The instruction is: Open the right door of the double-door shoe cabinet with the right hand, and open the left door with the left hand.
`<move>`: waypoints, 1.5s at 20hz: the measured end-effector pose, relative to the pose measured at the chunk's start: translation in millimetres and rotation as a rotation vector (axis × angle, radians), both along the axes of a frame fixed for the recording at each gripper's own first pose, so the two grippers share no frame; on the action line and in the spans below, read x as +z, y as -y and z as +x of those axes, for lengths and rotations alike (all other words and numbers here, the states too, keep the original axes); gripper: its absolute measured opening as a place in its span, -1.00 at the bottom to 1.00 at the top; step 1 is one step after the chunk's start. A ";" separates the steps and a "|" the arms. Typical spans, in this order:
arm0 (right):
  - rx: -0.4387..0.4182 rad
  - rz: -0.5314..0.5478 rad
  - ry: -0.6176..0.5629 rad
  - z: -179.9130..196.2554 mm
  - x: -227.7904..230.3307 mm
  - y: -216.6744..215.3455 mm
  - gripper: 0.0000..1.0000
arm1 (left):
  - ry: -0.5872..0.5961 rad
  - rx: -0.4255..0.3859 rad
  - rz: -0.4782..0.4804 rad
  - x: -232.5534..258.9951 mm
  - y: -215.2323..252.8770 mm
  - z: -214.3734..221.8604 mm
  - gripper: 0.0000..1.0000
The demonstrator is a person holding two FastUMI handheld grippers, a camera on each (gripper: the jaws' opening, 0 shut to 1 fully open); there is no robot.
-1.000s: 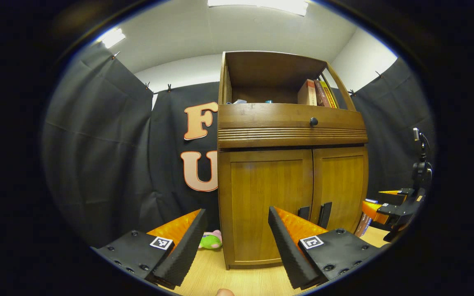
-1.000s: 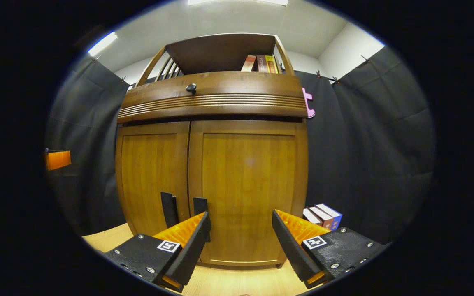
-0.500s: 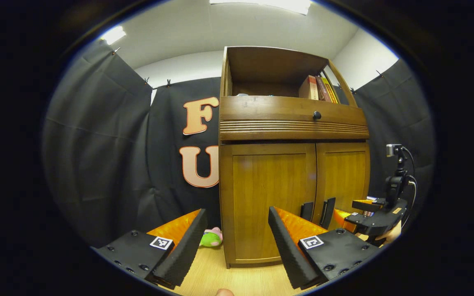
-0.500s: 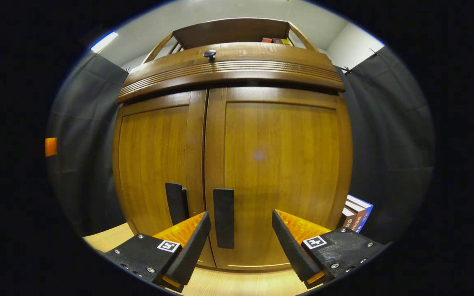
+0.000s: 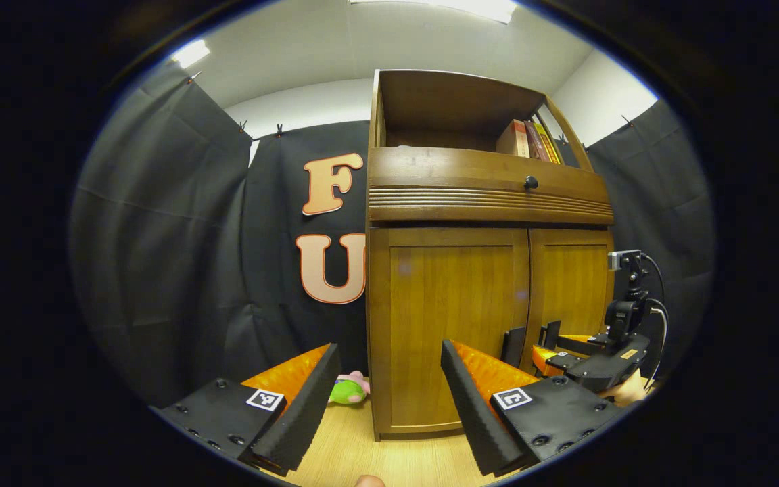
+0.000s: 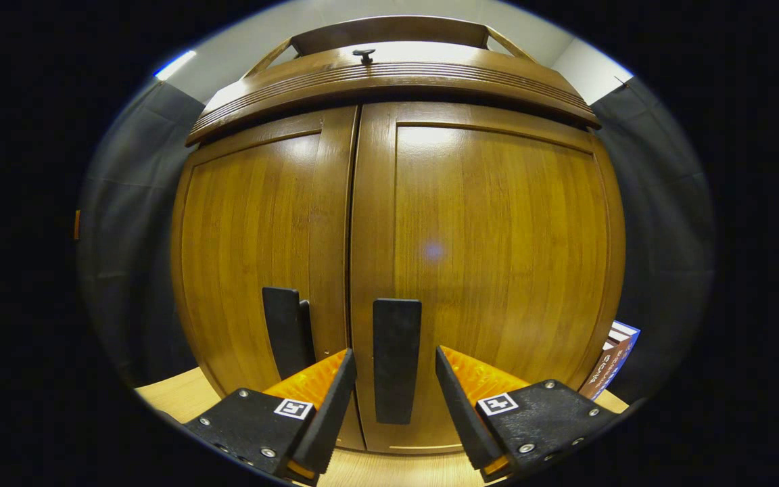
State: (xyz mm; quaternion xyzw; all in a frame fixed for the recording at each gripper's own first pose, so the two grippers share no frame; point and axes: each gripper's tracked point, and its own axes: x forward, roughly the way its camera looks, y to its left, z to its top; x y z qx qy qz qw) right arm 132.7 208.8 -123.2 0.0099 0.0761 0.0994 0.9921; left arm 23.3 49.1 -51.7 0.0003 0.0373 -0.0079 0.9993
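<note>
The wooden shoe cabinet (image 5: 484, 203) stands with both doors shut. In the right gripper view the right door (image 6: 498, 257) looms close, and its dark upright handle (image 6: 396, 358) stands between the fingers of my right gripper (image 6: 395, 368). That gripper is open, with a small gap on each side of the handle. The left door's handle (image 6: 285, 331) is just to the left. My left gripper (image 5: 388, 362) is open and holds nothing, well back from the left door (image 5: 454, 331). The left gripper view also shows the right gripper (image 5: 569, 358) at the handles (image 5: 514, 345).
A green plush toy (image 5: 349, 391) lies on the wooden table (image 5: 389, 463) left of the cabinet. Books (image 6: 609, 362) stand beside its right side, and more books (image 5: 528, 138) sit on the top shelf. A drawer with a round knob (image 5: 531, 182) sits above the doors.
My right gripper has moved forward to the cabinet, so the right door's handle now stands between its fingers, which have narrowed slightly. My left gripper has hardly moved.
</note>
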 end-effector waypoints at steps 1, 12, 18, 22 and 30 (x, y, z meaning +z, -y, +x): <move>0.001 0.003 -0.002 1.2 -0.7 -1.5 0.32 | -0.001 0.005 -0.002 -0.5 -2.5 0.3 0.90; -0.012 0.036 -0.040 -3.9 -5.1 5.4 -0.36 | 0.002 0.045 0.000 3.9 -17.3 -9.5 0.90; 0.037 0.061 -0.032 -33.9 -2.7 11.6 -0.40 | -0.002 0.052 -0.009 5.3 -7.2 -13.7 0.90; 0.066 0.069 -0.025 -55.6 2.5 19.9 -0.40 | -0.008 0.041 -0.015 5.3 3.9 -15.7 0.90; 0.103 0.089 -0.018 -99.3 8.3 49.1 -0.40 | -0.011 0.009 -0.030 9.0 27.7 -22.2 0.90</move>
